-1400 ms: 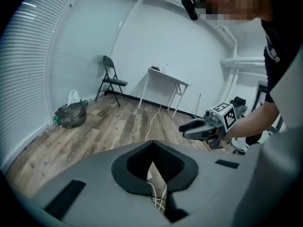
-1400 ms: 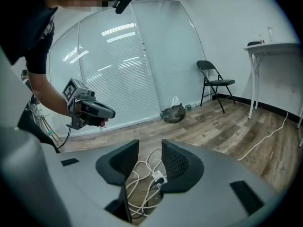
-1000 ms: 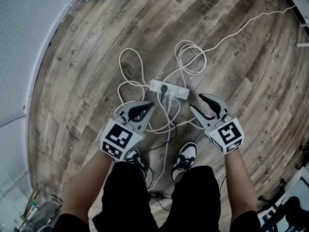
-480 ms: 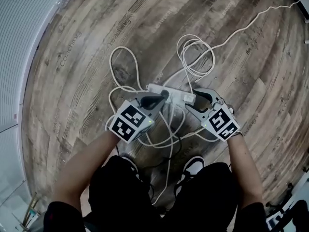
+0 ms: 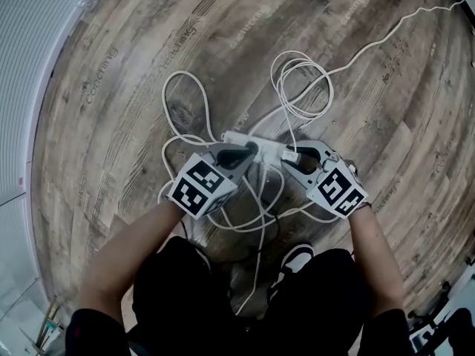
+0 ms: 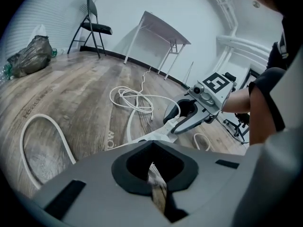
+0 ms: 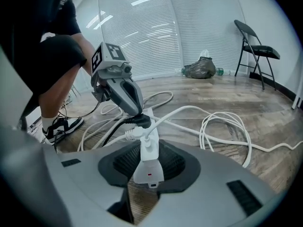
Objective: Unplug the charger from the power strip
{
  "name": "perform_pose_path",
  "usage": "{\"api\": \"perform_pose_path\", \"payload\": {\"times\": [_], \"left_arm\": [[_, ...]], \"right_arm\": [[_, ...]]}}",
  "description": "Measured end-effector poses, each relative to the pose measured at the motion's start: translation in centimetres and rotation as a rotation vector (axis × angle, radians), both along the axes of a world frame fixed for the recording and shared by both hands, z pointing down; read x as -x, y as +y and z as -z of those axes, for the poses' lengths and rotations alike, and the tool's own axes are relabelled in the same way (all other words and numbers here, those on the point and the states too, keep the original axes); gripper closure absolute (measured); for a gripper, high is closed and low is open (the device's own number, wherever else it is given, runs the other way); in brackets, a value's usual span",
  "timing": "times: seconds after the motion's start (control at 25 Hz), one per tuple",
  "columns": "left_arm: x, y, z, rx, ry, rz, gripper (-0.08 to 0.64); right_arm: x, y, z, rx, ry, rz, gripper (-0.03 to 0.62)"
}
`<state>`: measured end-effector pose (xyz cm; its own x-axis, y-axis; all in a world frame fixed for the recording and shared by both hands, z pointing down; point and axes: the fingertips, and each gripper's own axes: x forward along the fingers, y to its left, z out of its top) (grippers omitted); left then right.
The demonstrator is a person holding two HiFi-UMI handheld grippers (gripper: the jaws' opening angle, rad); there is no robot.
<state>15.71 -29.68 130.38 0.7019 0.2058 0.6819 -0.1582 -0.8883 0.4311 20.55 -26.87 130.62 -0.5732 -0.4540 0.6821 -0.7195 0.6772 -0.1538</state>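
Observation:
A white power strip (image 5: 269, 145) lies on the wooden floor among white cables. A black plug (image 7: 138, 120) with a black cable and a white plug (image 7: 131, 134) sit in it. My right gripper (image 5: 288, 156) has its jaws around the strip's right end (image 7: 147, 167); they have just been closing and now hold it. My left gripper (image 5: 249, 150) is shut with nothing between its jaws, only floor showing through the slit. Its tip (image 7: 136, 113) rests at the black plug. In the left gripper view the strip (image 6: 158, 135) shows just past the jaws.
A coil of white cable (image 5: 300, 87) lies behind the strip and a wide loop (image 5: 185, 99) to its left. My shoe (image 5: 297, 256) and legs are close in front. A folding chair (image 6: 94, 22), a white table (image 6: 161, 27) and a bag (image 6: 31, 53) stand by the wall.
Both grippers have sunk toward the power strip. The right jaws came around the strip's end and narrowed. The left tip reached the black plug.

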Motion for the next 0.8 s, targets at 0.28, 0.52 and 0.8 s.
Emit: {"api": "perform_pose_path", "payload": {"times": [0.28,0.52,0.8], "left_arm": [[-0.2,-0.2,0.0,0.024,-0.011,-0.001,0.543],[-0.8,-2.4,3.3,0.007,0.057,0.073,0.543],[-1.5,-6.1,15.6,-0.153,0.164,0.165,0.543]], "right_arm": [[-0.1,-0.7,1.4,-0.062,0.014,0.010,0.485],[-0.9,-1.5,5.7,-0.099,-0.073,-0.076,0.485],[-1.9,-1.2,17.5,-0.144,-0.208,-0.229,0.485]]}}
